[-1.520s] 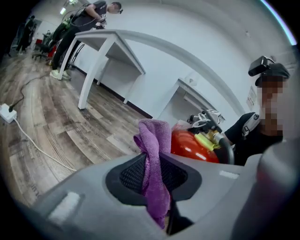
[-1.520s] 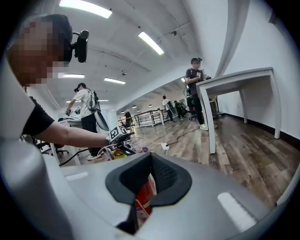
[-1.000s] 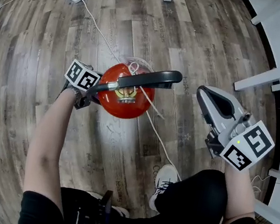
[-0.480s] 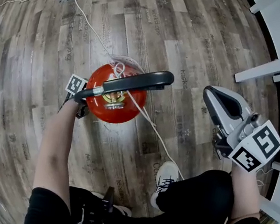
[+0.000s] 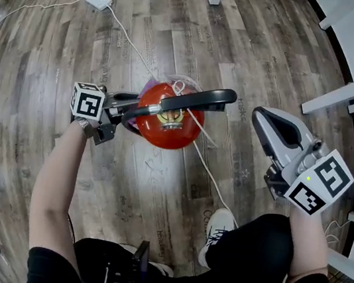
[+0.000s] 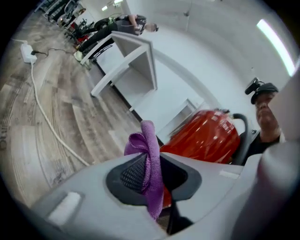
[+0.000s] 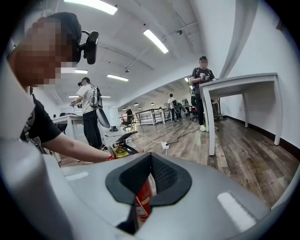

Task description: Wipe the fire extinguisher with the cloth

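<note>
The red fire extinguisher (image 5: 164, 129) stands upright on the wood floor, its black lever handle (image 5: 194, 100) across the top. My left gripper (image 5: 129, 106) is at the extinguisher's left shoulder, shut on a purple cloth (image 5: 148, 88). In the left gripper view the cloth (image 6: 150, 164) is pinched between the jaws, with the red extinguisher body (image 6: 206, 136) just beyond. My right gripper (image 5: 276, 130) hovers to the extinguisher's right, apart from it, shut and empty. Through its jaws the extinguisher (image 7: 143, 201) and its brass valve (image 7: 120, 151) show.
A white power strip (image 5: 96, 0) lies at the far left, and its white cable (image 5: 208, 173) runs across the floor past the extinguisher. White furniture (image 5: 353, 93) lines the right side. The person's shoe (image 5: 220, 225) is near the cable. Other people stand farther off.
My left gripper dipped beside the extinguisher, then rose again with the cloth to its upper left shoulder. The right gripper has stayed about where it was.
</note>
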A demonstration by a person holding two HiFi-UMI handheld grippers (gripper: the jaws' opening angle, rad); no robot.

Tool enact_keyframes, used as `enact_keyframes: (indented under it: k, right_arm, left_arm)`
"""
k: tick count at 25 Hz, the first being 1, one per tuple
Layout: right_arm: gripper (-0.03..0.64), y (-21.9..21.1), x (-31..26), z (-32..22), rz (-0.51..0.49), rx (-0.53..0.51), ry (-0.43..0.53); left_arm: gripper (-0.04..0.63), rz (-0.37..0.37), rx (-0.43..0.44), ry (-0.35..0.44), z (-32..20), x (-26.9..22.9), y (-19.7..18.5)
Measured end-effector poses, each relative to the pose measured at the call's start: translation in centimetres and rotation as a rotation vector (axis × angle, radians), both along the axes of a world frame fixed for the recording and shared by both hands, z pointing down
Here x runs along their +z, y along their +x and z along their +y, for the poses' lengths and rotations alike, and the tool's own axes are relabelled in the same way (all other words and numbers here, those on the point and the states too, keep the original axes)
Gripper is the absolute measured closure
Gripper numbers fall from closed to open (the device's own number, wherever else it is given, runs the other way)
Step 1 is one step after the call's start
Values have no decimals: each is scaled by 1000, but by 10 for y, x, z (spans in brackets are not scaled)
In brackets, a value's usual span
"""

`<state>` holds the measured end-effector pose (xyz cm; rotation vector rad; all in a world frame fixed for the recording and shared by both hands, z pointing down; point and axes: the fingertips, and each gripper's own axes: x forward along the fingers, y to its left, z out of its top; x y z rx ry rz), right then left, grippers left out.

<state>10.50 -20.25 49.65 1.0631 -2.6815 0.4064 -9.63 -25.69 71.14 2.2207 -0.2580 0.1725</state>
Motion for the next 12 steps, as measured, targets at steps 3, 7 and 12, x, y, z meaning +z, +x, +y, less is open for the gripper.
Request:
enact_keyframes:
  k: [3,7,12]
  right_arm:
    - [614,-10,-10,3,-24,6,32]
    - [614,-28,-36,7,-102,18,105]
    - [598,-58,-75,24,-194,-21,204]
  left_arm:
    - [530,114,-25,95,-3,-75,-10]
    - [529,171,-44,222,7,-148,-25]
    - [529,216,-94,346,31,-213,-41]
